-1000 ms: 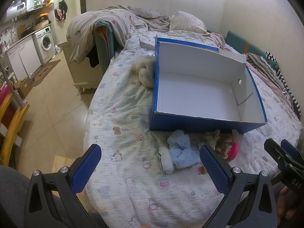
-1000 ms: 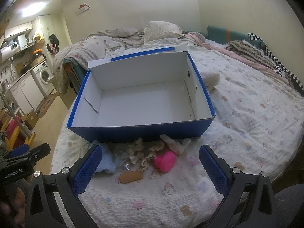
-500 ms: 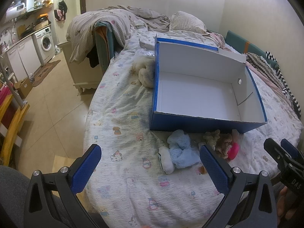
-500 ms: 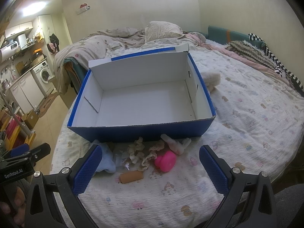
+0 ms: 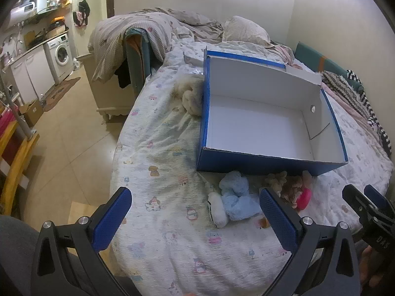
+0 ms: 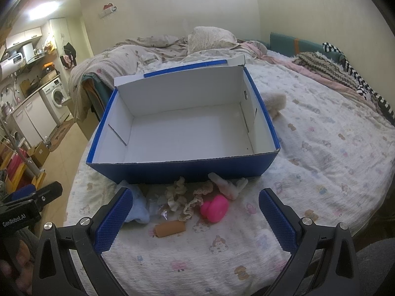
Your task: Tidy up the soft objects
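An empty blue box with a white inside stands open on the bed. In front of it lie small soft things: a light blue plush, a white plush piece, cream lace scrunchies, a pink toy, a white rabbit-like piece and a tan sausage-shaped toy. A cream fluffy toy lies beside the box. My left gripper is open and empty, short of the pile. My right gripper is open and empty above the bed's near edge.
The bed sheet has cartoon prints. Blankets and a pillow lie at the far end. Striped clothes lie along the wall. The bed edge drops to a tiled floor on the left, with a washing machine beyond.
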Motion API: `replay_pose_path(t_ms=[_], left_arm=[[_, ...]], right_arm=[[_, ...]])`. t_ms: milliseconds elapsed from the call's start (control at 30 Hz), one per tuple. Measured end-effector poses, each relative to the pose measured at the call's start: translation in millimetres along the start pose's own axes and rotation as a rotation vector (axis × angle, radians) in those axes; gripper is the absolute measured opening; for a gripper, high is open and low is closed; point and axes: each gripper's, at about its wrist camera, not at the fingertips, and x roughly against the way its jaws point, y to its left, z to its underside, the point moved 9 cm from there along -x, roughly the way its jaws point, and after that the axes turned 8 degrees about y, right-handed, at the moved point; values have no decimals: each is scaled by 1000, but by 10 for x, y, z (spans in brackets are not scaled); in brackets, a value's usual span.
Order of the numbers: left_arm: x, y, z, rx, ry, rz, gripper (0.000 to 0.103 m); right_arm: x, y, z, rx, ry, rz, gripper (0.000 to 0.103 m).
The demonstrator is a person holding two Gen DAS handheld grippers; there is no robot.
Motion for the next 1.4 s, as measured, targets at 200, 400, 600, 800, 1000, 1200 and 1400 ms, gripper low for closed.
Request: replay_pose_path(t_ms=[200, 400, 600, 800, 1000, 1200, 1400], left_arm=[[-31, 38, -29, 4, 11, -13, 103], [-122, 236, -90, 36, 65, -87, 103], [-428, 298, -111, 65, 211, -50, 95], [-840, -133, 1, 10, 385, 50, 85], [-1351, -287, 202, 124, 537, 107, 85], [-1615, -242, 439, 203, 603, 134, 65], [-1527, -179, 430, 213, 574, 163, 31]], right_arm=[[4, -5, 2, 0, 0, 2, 103], [-17, -97, -9, -25, 21, 20, 103], [-129, -202, 36, -56, 80, 26, 103], [-225, -198, 91, -82, 124, -3, 103], [-241, -201, 125, -94, 140, -15, 103], [-341, -231, 179, -110, 184, -18, 103], [-389, -231, 188, -130, 199, -27, 103]])
